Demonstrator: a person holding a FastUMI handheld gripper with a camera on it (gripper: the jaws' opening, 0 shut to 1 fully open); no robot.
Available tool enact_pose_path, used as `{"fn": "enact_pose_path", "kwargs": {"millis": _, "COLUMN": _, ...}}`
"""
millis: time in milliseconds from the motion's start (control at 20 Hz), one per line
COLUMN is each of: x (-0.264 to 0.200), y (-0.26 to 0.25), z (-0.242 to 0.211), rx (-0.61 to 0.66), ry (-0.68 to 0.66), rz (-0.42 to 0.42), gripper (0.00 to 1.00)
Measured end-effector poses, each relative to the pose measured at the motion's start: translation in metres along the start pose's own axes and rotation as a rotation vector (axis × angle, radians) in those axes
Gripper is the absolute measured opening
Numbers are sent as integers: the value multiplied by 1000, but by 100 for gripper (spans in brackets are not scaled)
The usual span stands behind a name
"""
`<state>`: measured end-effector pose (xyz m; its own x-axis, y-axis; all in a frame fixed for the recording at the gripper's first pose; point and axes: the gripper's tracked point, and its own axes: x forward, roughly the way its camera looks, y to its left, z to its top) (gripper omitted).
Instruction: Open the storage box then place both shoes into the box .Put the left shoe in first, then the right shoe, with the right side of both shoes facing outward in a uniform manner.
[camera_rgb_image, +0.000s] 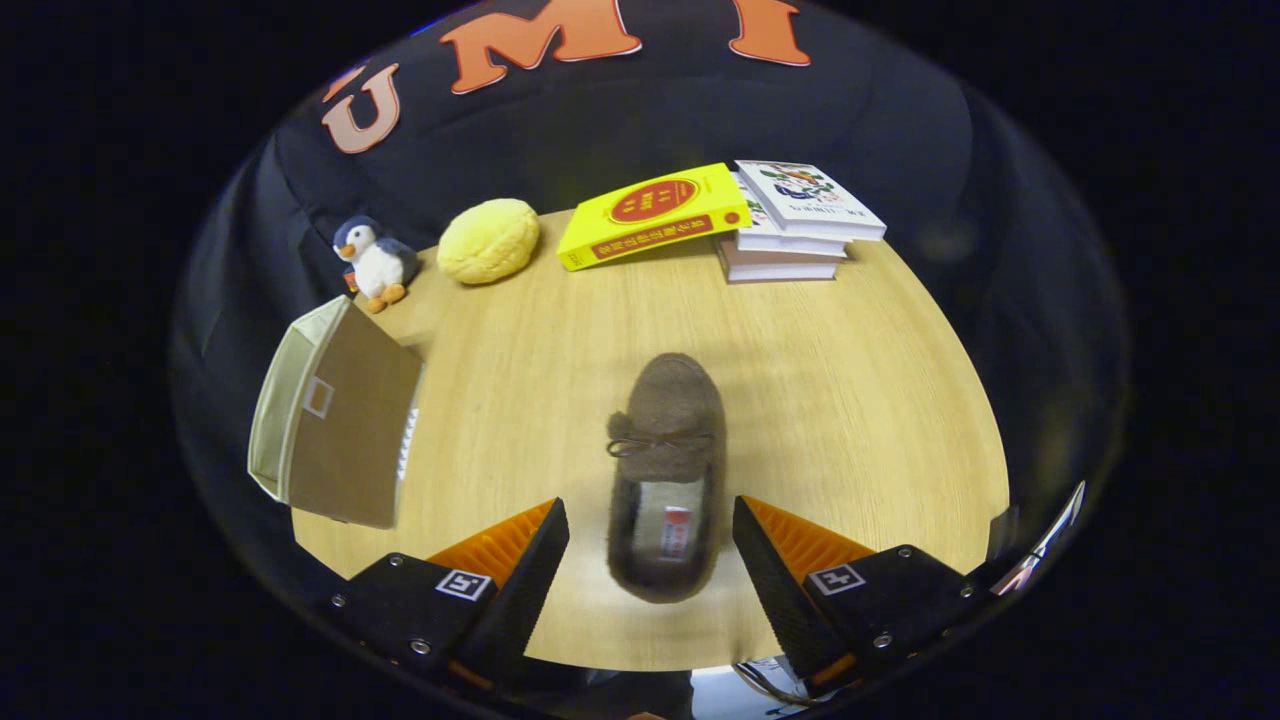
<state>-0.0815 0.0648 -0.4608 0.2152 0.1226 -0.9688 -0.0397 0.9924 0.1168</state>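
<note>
A brown fuzzy shoe (667, 470) with a small bow lies on the wooden table (850, 400), toe pointing away from me. Its heel end sits between my two fingers. My gripper (650, 545) is open, with a finger on each side of the heel and a gap to the shoe on both sides. The storage box (335, 415) stands to the left of the fingers, beige fabric with a brown flap; the flap hangs open and shows part of the beige interior. I cannot see what lies inside it.
At the back of the table stand a penguin plush (375, 262) and a yellow round plush (489, 240). A yellow book (655, 215) leans on a stack of books (800, 225) at the back right. Bare wood lies right of the shoe.
</note>
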Motion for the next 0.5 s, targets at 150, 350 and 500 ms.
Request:
{"fn": "enact_pose_path", "kwargs": {"millis": 150, "x": 28, "y": -13, "z": -7, "rx": -4, "ry": 11, "rz": -13, "gripper": 98}}
{"fn": "enact_pose_path", "kwargs": {"millis": 350, "x": 67, "y": -31, "z": -6, "rx": -21, "ry": -5, "rz": -58, "gripper": 89}}
{"fn": "enact_pose_path", "kwargs": {"millis": 500, "x": 88, "y": -44, "z": 7, "rx": -9, "ry": -62, "rz": -94, "gripper": 75}}
